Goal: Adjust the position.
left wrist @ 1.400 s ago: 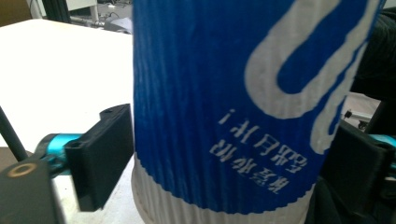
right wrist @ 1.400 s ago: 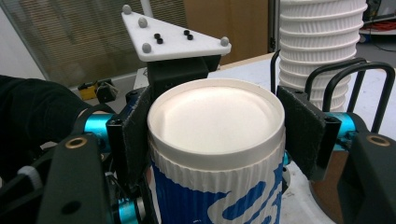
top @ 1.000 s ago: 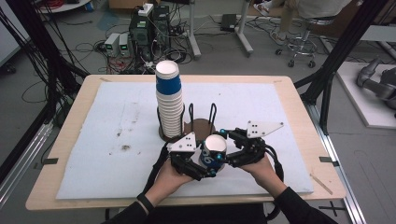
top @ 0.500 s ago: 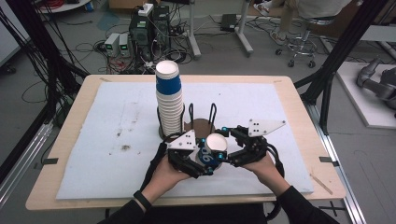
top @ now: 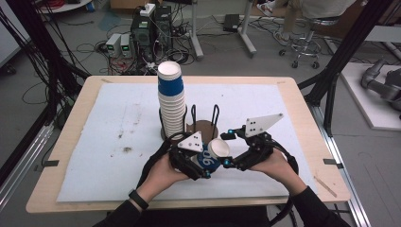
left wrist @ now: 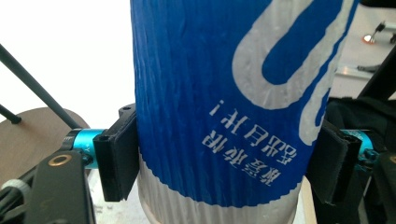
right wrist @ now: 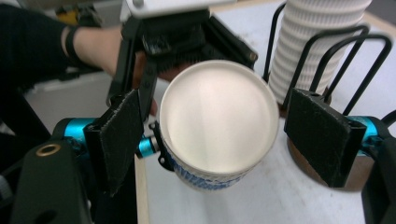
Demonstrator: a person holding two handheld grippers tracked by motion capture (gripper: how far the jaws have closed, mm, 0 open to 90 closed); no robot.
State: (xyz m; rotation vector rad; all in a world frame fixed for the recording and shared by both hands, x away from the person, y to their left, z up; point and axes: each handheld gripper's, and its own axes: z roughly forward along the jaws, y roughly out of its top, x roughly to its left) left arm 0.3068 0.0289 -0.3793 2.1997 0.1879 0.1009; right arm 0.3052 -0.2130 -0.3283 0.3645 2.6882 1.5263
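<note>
A blue paper cup (top: 213, 153) with white lettering lies on its side above the table's front middle, and my left gripper (top: 201, 164) is shut on it. In the left gripper view the cup (left wrist: 224, 102) sits pressed between both black pads (left wrist: 116, 158). My right gripper (top: 231, 152) faces the cup's white base (right wrist: 219, 116) and is open. Its pads (right wrist: 317, 135) stand on either side of the base with small gaps. A tall stack of white ribbed cups (top: 171, 101), topped by a blue one, stands in a wire holder (top: 203, 126) just behind.
A white mat (top: 118, 132) covers the wooden table (top: 302, 113) and has a few dark stains at its left. The wire holder's black loops (right wrist: 355, 51) rise close to my right gripper. Cables and electronics lie on the floor beyond the table.
Both hands have drifted slightly toward the table's front. The left gripper still holds the cup, and the right gripper stays open at its base.
</note>
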